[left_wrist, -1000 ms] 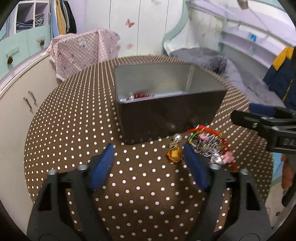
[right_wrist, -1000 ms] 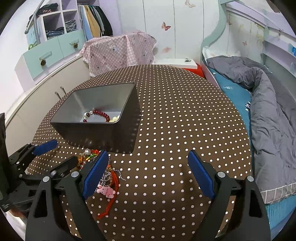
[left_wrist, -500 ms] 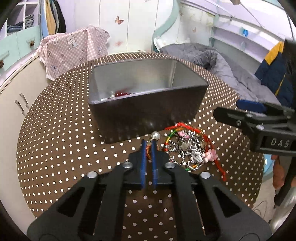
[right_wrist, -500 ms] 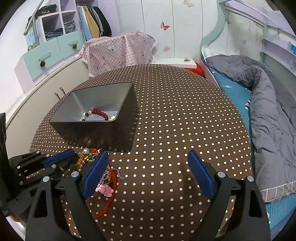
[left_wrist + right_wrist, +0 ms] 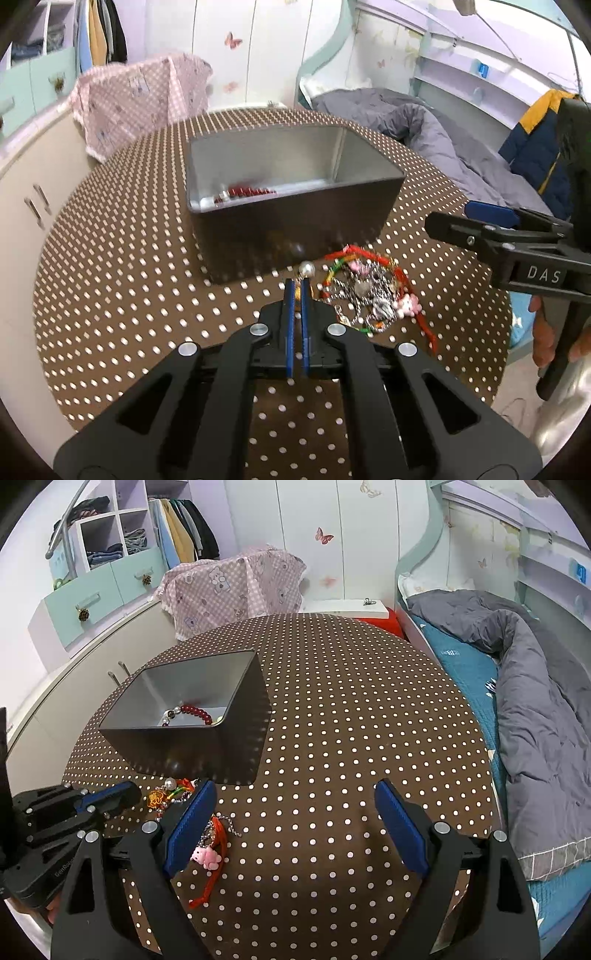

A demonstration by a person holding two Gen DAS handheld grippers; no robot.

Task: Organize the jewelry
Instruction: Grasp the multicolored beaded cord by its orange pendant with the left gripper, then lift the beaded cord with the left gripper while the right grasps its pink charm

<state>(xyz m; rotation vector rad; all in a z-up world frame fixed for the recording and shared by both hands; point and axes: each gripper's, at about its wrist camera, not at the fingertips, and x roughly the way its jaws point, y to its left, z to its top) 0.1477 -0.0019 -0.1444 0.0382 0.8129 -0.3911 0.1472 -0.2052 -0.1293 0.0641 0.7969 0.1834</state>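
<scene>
A dark metal box (image 5: pixel 295 206) stands on the polka-dot table and holds a red bead bracelet (image 5: pixel 247 192), which also shows in the right wrist view (image 5: pixel 195 713). In front of the box lies a tangle of jewelry (image 5: pixel 369 295) with red cord, chains and a pink charm (image 5: pixel 207 856). My left gripper (image 5: pixel 295 286) is shut on a small orange and gold piece with a pearl bead (image 5: pixel 307 268) at the tangle's left end; from the right wrist view the piece (image 5: pixel 157 799) sits at the left gripper's tip (image 5: pixel 127 794). My right gripper (image 5: pixel 291 830) is open and empty, hovering beside the tangle.
The round brown dotted table (image 5: pixel 351 720) has a bed with a grey duvet (image 5: pixel 535 709) to its right and a cabinet (image 5: pixel 74 686) to its left. A pink checked cloth (image 5: pixel 236 587) covers something behind the table. A jacket (image 5: pixel 535 147) hangs at the right.
My left gripper went from wide open to shut on the orange piece beside the pearl bead and has moved in closer to the box. The right gripper stays open and nearly still.
</scene>
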